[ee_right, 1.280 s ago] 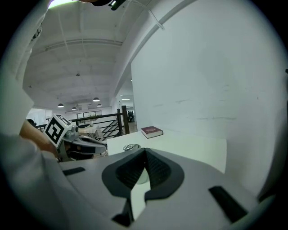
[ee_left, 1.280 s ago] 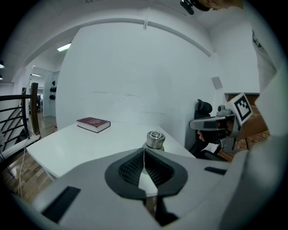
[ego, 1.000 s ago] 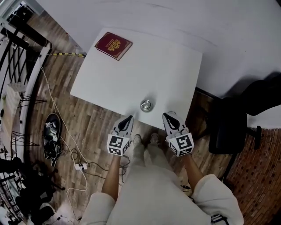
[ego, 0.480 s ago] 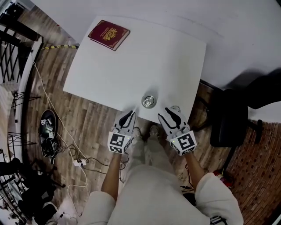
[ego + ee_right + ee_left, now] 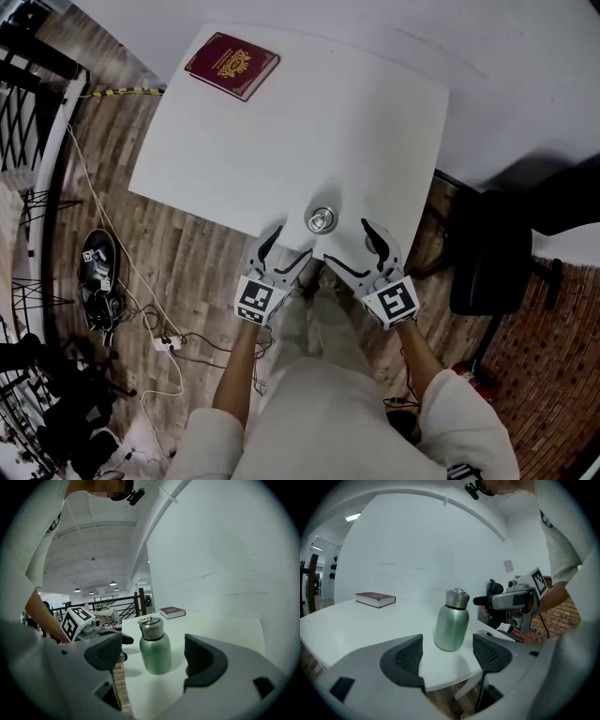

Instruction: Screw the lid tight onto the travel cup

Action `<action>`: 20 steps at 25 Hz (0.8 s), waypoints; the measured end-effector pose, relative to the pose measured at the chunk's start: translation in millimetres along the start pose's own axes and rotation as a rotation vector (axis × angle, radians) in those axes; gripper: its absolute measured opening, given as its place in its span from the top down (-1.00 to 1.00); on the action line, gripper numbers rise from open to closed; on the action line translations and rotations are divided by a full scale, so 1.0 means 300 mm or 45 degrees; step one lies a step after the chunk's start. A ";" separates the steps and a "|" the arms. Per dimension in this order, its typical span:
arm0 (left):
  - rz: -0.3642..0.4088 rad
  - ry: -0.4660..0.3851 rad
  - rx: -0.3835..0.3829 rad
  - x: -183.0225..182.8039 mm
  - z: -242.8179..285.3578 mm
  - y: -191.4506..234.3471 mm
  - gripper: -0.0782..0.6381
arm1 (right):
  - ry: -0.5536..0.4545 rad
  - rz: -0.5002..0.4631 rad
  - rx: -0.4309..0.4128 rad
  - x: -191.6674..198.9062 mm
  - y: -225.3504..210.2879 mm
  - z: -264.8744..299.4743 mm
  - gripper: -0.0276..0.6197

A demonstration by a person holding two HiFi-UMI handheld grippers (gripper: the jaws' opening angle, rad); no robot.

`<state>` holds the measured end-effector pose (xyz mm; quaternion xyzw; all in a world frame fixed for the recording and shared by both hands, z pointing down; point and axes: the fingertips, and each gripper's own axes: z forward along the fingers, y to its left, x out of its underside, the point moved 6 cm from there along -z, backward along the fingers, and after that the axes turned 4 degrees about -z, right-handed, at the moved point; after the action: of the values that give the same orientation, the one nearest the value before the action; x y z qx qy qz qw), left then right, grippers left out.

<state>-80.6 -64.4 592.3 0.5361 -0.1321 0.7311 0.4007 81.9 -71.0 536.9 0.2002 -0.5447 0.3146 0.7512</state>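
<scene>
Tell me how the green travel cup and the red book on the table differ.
The travel cup stands upright; the book lies flat. The travel cup is rounded green metal with a silver lid; the book is a dark red slab with a gold emblem. The travel cup sits near the person's edge of the table; the book lies at its far left corner. Both rest on the white table.

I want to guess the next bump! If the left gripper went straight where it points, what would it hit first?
Probably the travel cup, standing upright on the white table just ahead. The left gripper has its jaws opening, with nothing between them yet.
</scene>
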 end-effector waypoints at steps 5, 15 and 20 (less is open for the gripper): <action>0.030 -0.012 0.038 -0.022 0.056 0.006 -0.09 | -0.025 -0.016 -0.058 -0.022 -0.006 0.051 -0.31; 0.063 -0.011 0.080 -0.044 0.135 -0.001 -0.09 | -0.028 -0.061 -0.145 -0.058 -0.012 0.153 -0.22; 0.066 -0.018 0.113 -0.054 0.178 -0.008 -0.09 | -0.040 -0.086 -0.175 -0.069 -0.010 0.193 -0.16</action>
<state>-40.9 -103.2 598.2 0.5549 -0.1163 0.7425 0.3567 39.5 -115.9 536.3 0.1714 -0.5696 0.2478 0.7647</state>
